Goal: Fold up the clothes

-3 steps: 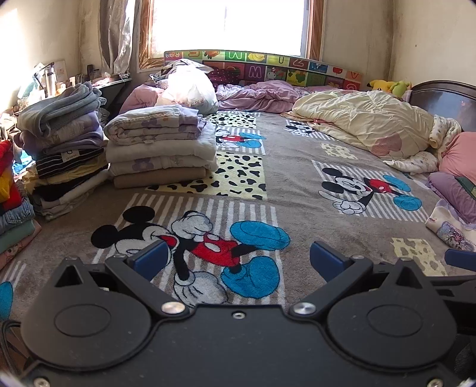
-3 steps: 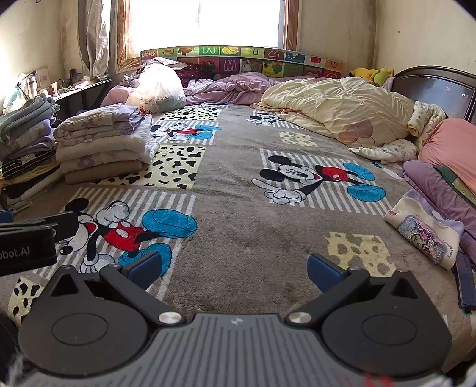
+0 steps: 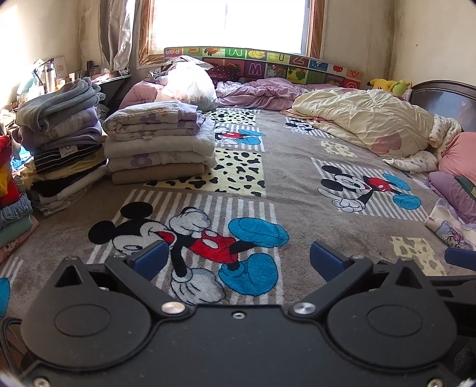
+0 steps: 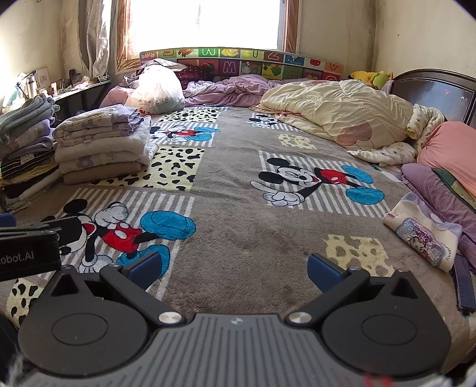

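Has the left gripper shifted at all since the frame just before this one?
No. The left gripper sits open over the same Mickey print on the blanket, its fingertips framing the same spot.

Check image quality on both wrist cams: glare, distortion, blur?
Left wrist view: window blown out white, fisheye bends the walls, blanket sharp, left tongs open and in shade. Right wrist view: same blown-out window, dark vignette in the corners, right tongs open and crisp; no motion blur visible.
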`<control>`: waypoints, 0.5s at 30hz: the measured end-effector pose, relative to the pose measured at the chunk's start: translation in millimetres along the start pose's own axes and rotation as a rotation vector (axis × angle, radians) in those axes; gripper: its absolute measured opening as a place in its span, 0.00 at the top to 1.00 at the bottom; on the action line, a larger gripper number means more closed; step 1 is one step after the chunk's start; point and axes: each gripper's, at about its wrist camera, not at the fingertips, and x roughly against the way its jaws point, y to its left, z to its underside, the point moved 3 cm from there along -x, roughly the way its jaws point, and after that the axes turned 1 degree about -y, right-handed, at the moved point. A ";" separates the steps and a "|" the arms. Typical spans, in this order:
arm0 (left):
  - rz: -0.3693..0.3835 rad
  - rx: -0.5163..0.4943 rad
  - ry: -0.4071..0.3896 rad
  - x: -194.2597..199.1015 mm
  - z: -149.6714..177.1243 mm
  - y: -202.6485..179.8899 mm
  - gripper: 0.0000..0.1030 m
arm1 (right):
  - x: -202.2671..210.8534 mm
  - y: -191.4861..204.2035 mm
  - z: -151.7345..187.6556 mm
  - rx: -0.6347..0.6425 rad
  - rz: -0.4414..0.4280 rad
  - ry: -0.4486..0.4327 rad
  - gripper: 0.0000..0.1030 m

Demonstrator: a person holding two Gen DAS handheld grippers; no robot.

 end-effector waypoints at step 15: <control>-0.007 0.007 0.035 -12.2 6.6 -4.3 0.00 | -12.9 -2.2 7.1 0.002 0.015 0.021 0.00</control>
